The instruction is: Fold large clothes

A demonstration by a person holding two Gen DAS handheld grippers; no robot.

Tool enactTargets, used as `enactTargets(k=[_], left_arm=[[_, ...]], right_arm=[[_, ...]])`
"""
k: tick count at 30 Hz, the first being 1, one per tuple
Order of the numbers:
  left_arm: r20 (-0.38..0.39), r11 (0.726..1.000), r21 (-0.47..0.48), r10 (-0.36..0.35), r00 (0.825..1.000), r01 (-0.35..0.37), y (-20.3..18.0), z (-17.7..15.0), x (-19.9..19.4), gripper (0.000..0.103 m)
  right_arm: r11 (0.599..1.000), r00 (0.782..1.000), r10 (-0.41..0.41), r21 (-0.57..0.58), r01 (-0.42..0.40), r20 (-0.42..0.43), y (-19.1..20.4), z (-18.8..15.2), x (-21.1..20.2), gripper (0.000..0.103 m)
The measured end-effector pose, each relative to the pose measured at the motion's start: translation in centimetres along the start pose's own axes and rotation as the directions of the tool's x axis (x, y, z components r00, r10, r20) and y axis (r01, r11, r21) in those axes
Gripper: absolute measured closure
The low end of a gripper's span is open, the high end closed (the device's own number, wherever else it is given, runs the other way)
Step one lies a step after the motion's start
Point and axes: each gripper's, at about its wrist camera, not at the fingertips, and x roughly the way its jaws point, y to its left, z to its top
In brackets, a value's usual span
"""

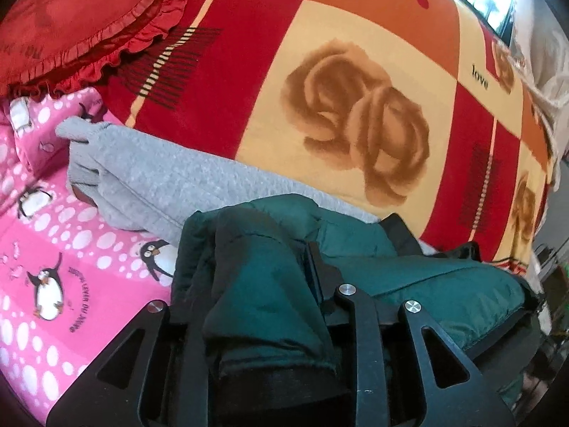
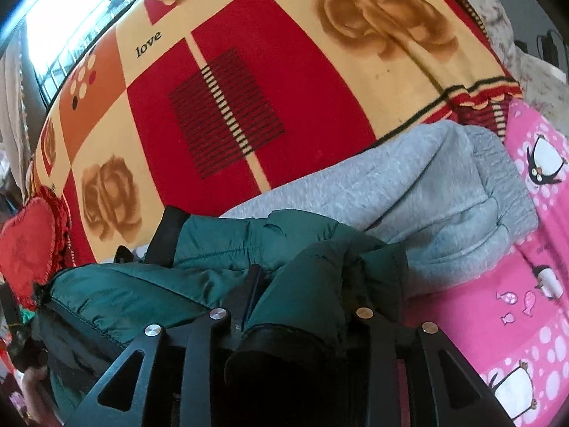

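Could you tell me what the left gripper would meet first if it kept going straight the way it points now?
The left gripper is already clamped on the green jacket, so that comes first. Beyond it, probably the grey sweatshirt, then the rose-patterned blanket, though depth is hard to judge.

Place: a home bedroom, seen across a bed.
Bedding: a fleecy red, orange and cream checked blanket with brown roses [image 1: 355,114] beside a pink penguin-print sheet [image 1: 71,256].
Cushion: a red frilled heart-shaped satin pillow [image 1: 81,17].
Light: a bright window [image 2: 71,25] behind the bed.
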Motion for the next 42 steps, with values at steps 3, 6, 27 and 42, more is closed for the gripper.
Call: enactTargets(k=[3,6,27,42], left_arm=[[0.001,0.997,0.056,0.059,0.998,-0.059,-0.7,0.3,-0.6,0.072],[0.028,0.998,0.018,0.051,0.998,-0.052,0.2,0.9,-1.2,0.041],[0.36,0.998,-0.034,-0.036,0.932,0.052,0.0,1.5,-12.0,0.0],[-0.058,0.978,0.172,0.131,0.99,-0.119,-3.2,0.0,0.3,0.0]], right_arm=[[1.0,1.0,0.005,0.003,-0.005,-0.002,0.2,0.3,-0.8,0.069],[0.998,0.999,0.037,0.051,-0.037,0.014,-0.2,0.8,-2.1,0.067],[0.933,0.942,0.251,-0.315,-0.174,0.221,7.8,-0.1,-10.6,0.014],[0.98,0.992,-0.001,-0.198,-0.023,-0.122,4.8,0.3,0.5,0.01]])
